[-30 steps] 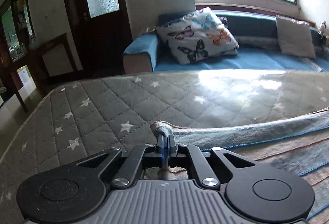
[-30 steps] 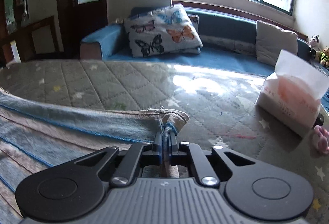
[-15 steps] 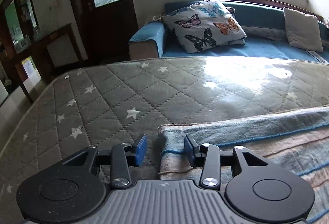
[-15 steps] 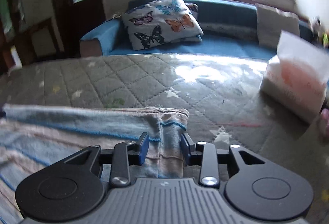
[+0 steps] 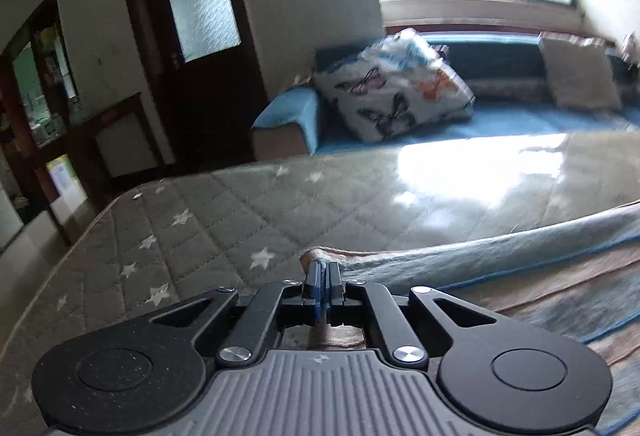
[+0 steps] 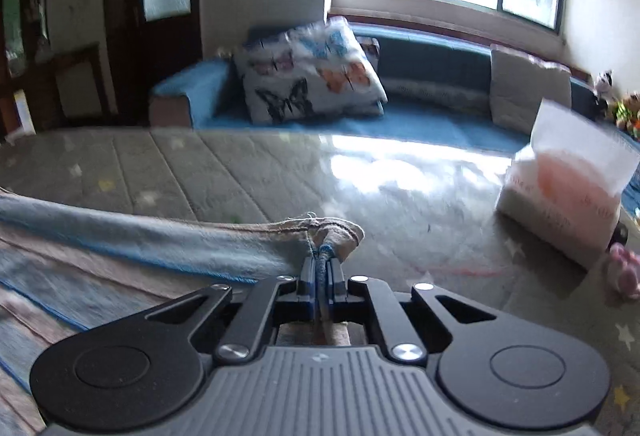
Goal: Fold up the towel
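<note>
A blue and tan striped towel (image 5: 520, 276) lies on the grey quilted mattress (image 5: 248, 220) with white stars. My left gripper (image 5: 322, 272) is shut on the towel's left corner, which bunches up just past the fingertips. In the right wrist view the same towel (image 6: 120, 248) stretches away to the left. My right gripper (image 6: 321, 268) is shut on its right corner, and a fold of cloth pokes up between the pads.
A white tissue pack (image 6: 564, 192) with a pink print stands on the mattress at the right, with a small pink toy (image 6: 624, 272) beside it. Beyond the mattress are a blue sofa (image 5: 520, 116) with a butterfly cushion (image 5: 392, 88) and a dark door (image 5: 192, 36).
Both grippers were shut on the towel corners, opened with the corners lying flat between the jaws, and have shut on them again. The corners are bunched up once more.
</note>
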### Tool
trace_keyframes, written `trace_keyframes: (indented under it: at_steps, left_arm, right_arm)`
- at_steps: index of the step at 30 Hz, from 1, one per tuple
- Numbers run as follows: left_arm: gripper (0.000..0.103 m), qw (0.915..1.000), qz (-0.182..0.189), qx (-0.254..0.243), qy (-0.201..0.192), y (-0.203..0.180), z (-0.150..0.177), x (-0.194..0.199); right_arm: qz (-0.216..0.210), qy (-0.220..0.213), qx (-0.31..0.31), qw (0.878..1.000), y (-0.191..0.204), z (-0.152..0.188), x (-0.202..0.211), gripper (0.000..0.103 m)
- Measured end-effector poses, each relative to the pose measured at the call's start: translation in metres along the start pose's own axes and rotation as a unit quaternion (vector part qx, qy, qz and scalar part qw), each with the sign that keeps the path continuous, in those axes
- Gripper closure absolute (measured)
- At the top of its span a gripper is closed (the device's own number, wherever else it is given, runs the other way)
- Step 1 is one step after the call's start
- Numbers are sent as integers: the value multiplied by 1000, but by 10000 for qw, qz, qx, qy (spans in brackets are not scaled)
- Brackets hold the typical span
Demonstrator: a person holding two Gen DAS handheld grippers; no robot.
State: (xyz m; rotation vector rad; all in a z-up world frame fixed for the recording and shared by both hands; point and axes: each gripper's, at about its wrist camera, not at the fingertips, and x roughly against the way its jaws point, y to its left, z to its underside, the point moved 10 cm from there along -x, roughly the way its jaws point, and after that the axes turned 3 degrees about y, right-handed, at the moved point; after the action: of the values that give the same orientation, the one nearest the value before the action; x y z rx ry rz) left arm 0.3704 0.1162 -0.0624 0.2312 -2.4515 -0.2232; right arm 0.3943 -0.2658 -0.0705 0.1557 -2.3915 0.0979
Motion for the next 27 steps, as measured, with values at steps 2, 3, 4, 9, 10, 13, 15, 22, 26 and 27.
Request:
trace_keyframes:
  at_steps: [2,3,4,9,10,13,15,22,26,27]
  left_arm:
    - [96,9999,3,-21,153,0,4,-5]
    - [95,9998,1,-16,208,1,5,-5]
    - [91,9997,-4,-5,256,2,6,-5]
    - [53,9996,-61,-157,219,2,8,15]
    - [52,9995,-38,-208,215,-1,9,22]
    - [44,9989,13,-394,241,-8,18,41]
    - [37,9982,88,-534,241,-14,27,57]
    - [30,9948,379,-905,263,-35,69,116]
    - [26,9915,637,-1115,194,-53,98,154]
    - [25,9908,660,-1177,139,-57,103,163]
  right_arm:
    - [22,72,15,10000,-1,2,-2,94]
    - [35,82,32,10000,-1,1,-1,87]
    - [24,97,50,9999,-1,1,1,84]
    - [-129,207,214,9995,8,5,21,63]
    - [-201,240,254,9992,13,7,27,63]
    - [-403,349,398,9978,27,17,45,53]
    - [-558,443,606,9956,42,28,61,51]
    - [-1021,708,1284,9839,91,79,116,39]
    - [-1267,797,1543,9766,110,113,147,34]
    - [-1323,801,1564,9755,113,121,154,33]
